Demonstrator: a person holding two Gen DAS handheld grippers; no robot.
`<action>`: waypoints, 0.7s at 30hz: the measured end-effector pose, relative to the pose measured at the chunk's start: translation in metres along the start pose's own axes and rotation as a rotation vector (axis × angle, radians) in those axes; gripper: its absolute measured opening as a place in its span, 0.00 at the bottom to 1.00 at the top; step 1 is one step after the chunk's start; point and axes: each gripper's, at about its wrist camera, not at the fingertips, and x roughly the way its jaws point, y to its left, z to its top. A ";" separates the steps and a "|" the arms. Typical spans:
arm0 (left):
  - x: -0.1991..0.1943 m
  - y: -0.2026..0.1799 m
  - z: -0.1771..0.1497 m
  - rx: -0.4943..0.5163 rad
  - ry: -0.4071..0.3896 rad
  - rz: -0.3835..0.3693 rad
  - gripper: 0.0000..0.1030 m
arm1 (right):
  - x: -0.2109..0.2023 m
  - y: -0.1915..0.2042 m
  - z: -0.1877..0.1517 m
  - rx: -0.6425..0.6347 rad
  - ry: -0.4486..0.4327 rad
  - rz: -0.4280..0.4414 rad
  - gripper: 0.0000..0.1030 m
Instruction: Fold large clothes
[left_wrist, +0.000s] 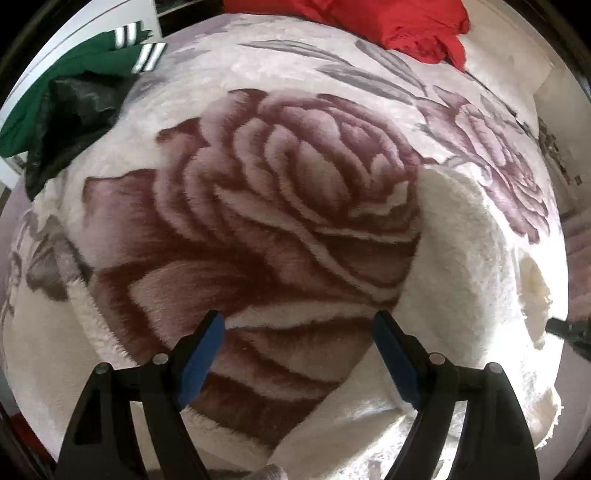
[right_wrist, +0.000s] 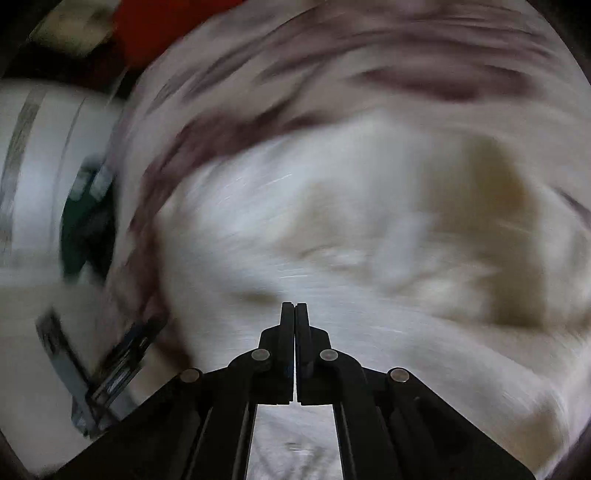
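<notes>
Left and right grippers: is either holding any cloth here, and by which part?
Neither. The left gripper hangs open above the rose blanket; the right gripper is shut with nothing between its tips.

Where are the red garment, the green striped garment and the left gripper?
red garment (left_wrist: 388, 18), left wrist view, crumpled middle.
green striped garment (left_wrist: 85, 62), left wrist view, green body.
left gripper (left_wrist: 299, 328), left wrist view, midway between fingertips.

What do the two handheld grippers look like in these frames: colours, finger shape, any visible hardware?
The left gripper has black, angular linkage arms with triangular cut-outs, round silver pivot pins, and blue pads lining the inner faces of its tapered fingers. The right gripper has the same black linkage frame and silver pins; its narrow fingers look all black here. No cables, markings, sleeves or hands show.
</notes>
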 end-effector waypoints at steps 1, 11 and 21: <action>0.001 -0.004 0.003 0.012 0.001 0.006 0.79 | -0.006 -0.023 -0.002 0.058 0.003 0.009 0.00; -0.002 -0.013 0.000 0.070 -0.034 0.102 0.79 | -0.064 -0.188 -0.141 0.628 -0.136 -0.066 0.77; -0.019 -0.025 -0.009 0.138 -0.077 0.165 0.79 | -0.014 -0.171 -0.201 0.820 -0.308 0.176 0.10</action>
